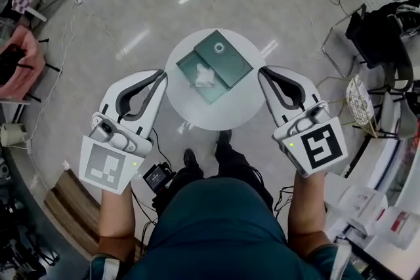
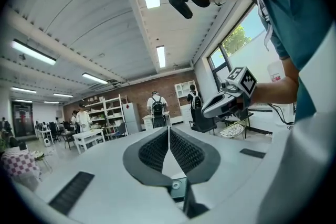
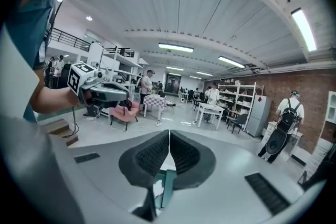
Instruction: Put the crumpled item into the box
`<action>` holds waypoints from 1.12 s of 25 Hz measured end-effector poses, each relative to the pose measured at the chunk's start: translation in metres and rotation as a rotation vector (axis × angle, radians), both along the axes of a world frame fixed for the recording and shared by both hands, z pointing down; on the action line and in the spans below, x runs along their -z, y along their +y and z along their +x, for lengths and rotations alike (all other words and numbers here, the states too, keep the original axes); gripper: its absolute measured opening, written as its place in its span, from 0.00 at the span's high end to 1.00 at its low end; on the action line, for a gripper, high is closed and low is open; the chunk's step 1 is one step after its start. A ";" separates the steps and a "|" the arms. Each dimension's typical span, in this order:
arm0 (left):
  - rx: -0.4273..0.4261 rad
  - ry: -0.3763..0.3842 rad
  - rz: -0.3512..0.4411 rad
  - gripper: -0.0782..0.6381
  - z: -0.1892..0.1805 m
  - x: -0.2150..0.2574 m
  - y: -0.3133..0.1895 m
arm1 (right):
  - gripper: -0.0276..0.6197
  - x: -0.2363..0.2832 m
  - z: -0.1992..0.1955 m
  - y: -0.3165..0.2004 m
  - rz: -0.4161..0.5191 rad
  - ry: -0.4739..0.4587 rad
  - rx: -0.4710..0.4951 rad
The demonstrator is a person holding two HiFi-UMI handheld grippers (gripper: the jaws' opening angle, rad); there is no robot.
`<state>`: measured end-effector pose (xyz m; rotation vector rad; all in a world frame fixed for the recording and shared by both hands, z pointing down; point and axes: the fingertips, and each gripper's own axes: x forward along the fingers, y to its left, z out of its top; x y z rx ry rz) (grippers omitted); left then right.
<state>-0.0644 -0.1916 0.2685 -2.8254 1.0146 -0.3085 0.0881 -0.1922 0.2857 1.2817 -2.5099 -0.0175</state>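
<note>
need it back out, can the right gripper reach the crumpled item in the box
Probably yes: the box is open, the crumpled item lies bare inside, nothing between it and the right gripper, whose jaws are shut.

In the box (image 1: pixel 186 66), the crumpled item (image 1: pixel 203 77) — box and lid (image 1: pixel 224 57) on table (image 1: pixel 216 111).

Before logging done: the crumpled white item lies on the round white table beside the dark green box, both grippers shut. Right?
Not beside it: the head view shows the crumpled white item inside the dark green box. Left gripper and right gripper are shut.
</note>
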 end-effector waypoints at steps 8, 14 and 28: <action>0.027 0.020 0.082 0.85 -0.043 0.030 0.017 | 0.90 0.031 -0.026 0.012 0.070 0.011 0.008; 0.037 0.036 0.094 0.85 -0.059 0.035 0.031 | 0.90 0.044 -0.035 0.027 0.088 0.030 0.005; 0.002 0.036 0.065 0.85 -0.059 0.019 0.043 | 0.90 0.040 -0.038 0.040 0.081 0.051 -0.013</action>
